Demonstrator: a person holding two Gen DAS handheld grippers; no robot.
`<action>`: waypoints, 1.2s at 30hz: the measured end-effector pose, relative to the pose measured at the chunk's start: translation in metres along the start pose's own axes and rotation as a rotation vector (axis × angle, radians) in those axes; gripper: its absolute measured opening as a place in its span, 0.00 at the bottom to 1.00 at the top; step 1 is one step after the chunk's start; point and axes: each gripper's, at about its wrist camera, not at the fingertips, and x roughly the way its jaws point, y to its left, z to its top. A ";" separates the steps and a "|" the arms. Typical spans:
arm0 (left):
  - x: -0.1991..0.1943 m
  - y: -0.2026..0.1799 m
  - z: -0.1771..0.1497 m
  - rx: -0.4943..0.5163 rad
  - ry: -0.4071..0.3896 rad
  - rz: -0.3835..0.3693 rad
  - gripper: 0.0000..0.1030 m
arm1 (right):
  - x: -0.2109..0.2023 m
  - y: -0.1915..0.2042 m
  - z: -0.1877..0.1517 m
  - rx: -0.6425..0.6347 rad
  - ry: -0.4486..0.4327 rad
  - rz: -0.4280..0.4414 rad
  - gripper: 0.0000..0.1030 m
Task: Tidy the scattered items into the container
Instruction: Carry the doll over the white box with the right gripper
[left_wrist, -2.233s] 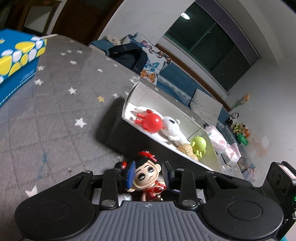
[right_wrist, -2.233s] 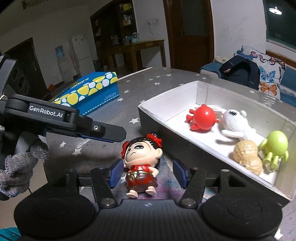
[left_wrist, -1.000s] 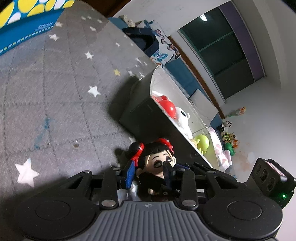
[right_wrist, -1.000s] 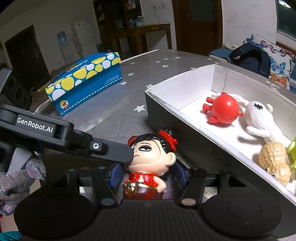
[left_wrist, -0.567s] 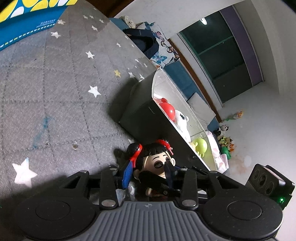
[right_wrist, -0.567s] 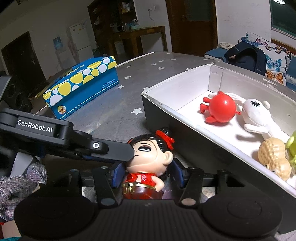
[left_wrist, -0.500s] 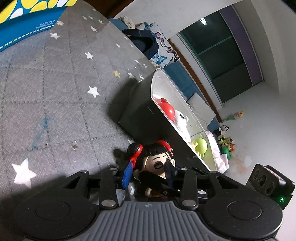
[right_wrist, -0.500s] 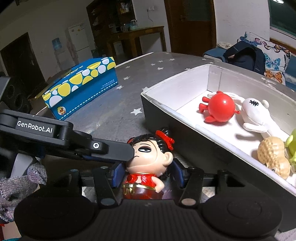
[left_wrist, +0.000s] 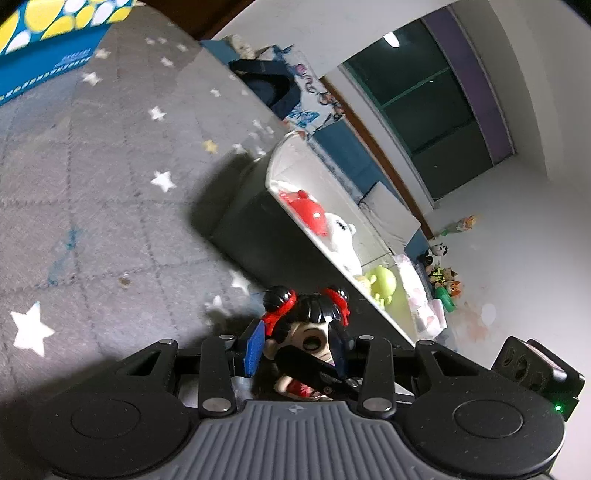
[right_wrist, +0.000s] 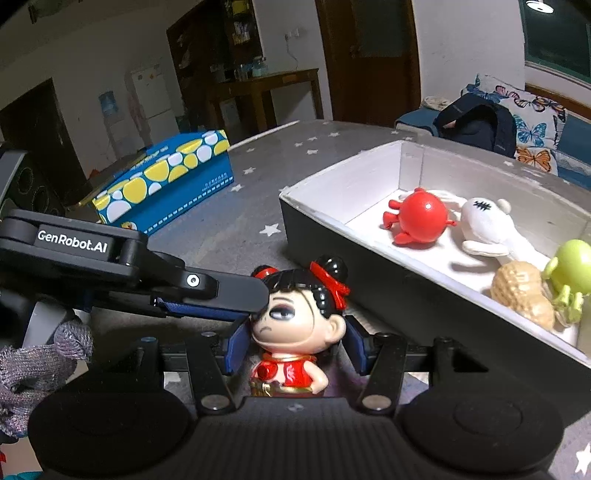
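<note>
- Where the two grippers meet, both reach low over the cloth (right_wrist: 229, 229) toward one doll (right_wrist: 295, 317); the left one comes in from the right gripper's left, level, its body crossing the right-wrist view.
- A gloved hand (right_wrist: 33, 365) shows at the left edge of the right-wrist view, behind the left gripper's body; its grip cannot be made out.
- Right gripper (right_wrist: 291, 343): jaws partly closed, blue pads pressed on either side of the doll's head at cheek level. Doll upright between the fingers, its feet hidden by the gripper body.
- Left gripper (left_wrist: 295, 347): jaws narrowed around the doll's head. From the right wrist, one black fingertip touches the doll's forehead. Left pad (left_wrist: 255, 347) sits beside the hair bun; whether both pads bear on the head cannot be told.
- Doll location: between both pairs of fingers, just ahead of each camera, outside the box (right_wrist: 369, 258) and near its dark front wall.
- Box lies ahead and right of the right gripper. Inside: red toy (right_wrist: 421, 218), white plush (right_wrist: 487, 225) touching it, tan toy (right_wrist: 524, 291), green toy (right_wrist: 569, 269).
- Writing: "GenRobot.AI" in white on the left gripper's side.
- Blue carton (right_wrist: 166, 181) with yellow and white spots, ahead and left; its print is too small to read.
</note>
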 end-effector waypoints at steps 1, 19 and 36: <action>-0.001 -0.003 0.000 0.007 -0.004 -0.006 0.39 | -0.004 0.000 0.000 0.003 -0.009 -0.002 0.53; -0.006 -0.054 0.014 0.118 -0.046 -0.069 0.39 | -0.054 -0.012 0.015 0.025 -0.147 -0.036 0.53; 0.068 -0.096 0.074 0.212 -0.021 -0.077 0.39 | -0.042 -0.079 0.066 0.136 -0.187 -0.111 0.53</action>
